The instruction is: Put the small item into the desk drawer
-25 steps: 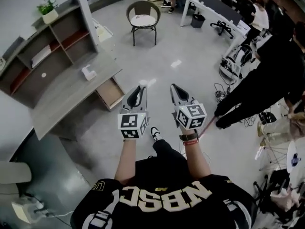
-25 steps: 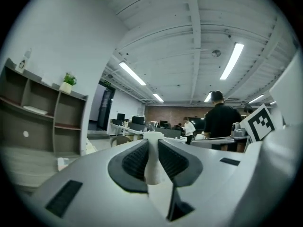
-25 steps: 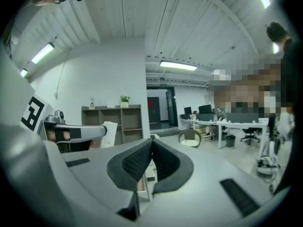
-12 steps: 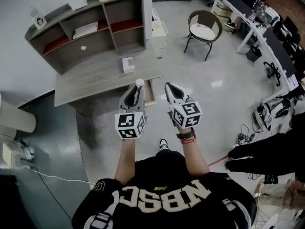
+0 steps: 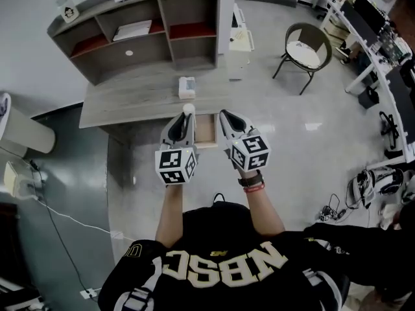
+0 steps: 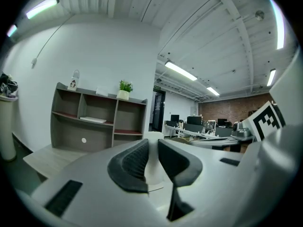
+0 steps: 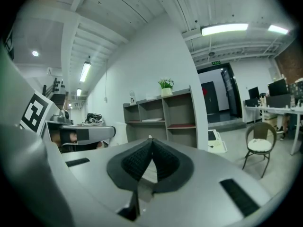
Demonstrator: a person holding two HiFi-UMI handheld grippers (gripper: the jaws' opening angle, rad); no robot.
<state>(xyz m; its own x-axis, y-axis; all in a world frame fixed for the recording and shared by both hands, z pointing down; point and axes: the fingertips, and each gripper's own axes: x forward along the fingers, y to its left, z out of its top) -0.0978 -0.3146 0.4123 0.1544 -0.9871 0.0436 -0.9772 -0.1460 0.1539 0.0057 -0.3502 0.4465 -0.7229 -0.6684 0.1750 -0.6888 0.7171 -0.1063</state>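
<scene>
In the head view a grey desk [image 5: 130,102] with a shelf unit [image 5: 139,34] stands straight ahead. Its drawer [image 5: 206,129] is pulled open, showing a light wooden inside between my two grippers. My left gripper [image 5: 186,118] is shut on a small white cylinder-shaped item [image 5: 189,109], held above the desk's front edge just left of the drawer. In the left gripper view the white item [image 6: 152,167] sits between the dark pads [image 6: 135,160]. My right gripper [image 5: 226,118] hovers just right of the drawer, and in its own view it [image 7: 151,143] is shut with nothing in it.
A white box [image 5: 187,86] sits on the desk top behind the drawer. A white cabinet [image 5: 238,39] stands at the desk's right end and a chair [image 5: 305,52] further right. Cables [image 5: 58,212] run across the floor at left. A person in black [image 5: 363,251] is at lower right.
The view has swung round so the desk now lies straight ahead and closer, with the open drawer between the grippers. The left gripper still holds the white item; the right stays shut.
</scene>
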